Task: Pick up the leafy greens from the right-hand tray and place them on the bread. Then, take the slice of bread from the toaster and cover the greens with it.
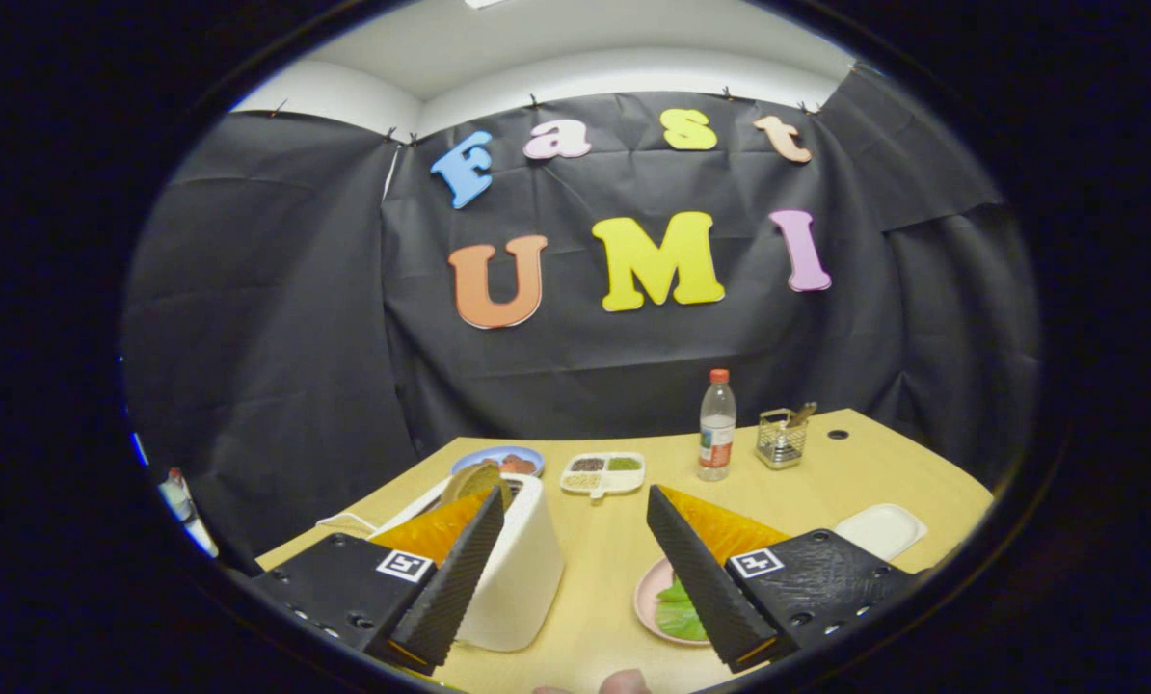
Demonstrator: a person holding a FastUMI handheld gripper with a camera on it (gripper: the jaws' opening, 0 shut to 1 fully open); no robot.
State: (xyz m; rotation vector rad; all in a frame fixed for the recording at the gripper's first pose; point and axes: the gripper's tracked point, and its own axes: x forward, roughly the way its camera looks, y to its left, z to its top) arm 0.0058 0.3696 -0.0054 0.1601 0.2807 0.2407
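A: How is the claw sitting?

B: It is hovering above the counter, looking level across it toward the booth's wall. Its two fingers are standing wide apart, released, with nothing between them but bare counter. A fingertip of a person's hand is peeking in just below the gap.

A: And where are the leafy greens lying?

B: The leafy greens are resting on a pink plate, tucked against the inner side of the right finger and partly hidden behind it. The claw is not touching them.

A: The toaster?

B: The white toaster is standing just behind the left finger, with one slice of bread poking up out of its slot.

A: What is lying farther out?

B: Beyond the toaster, one blue plate is carrying something reddish that is too small to make out. Beside it, ahead of the gap, one white divided tray is holding small portions. Right of that, one clear bottle with a red cap is standing upright, and next to it one wire basket. Off the right finger, one white tray is sitting near the counter's edge.

A: So, counting?

B: One toaster, one slice showing, two plates, two trays, one bottle, one basket.
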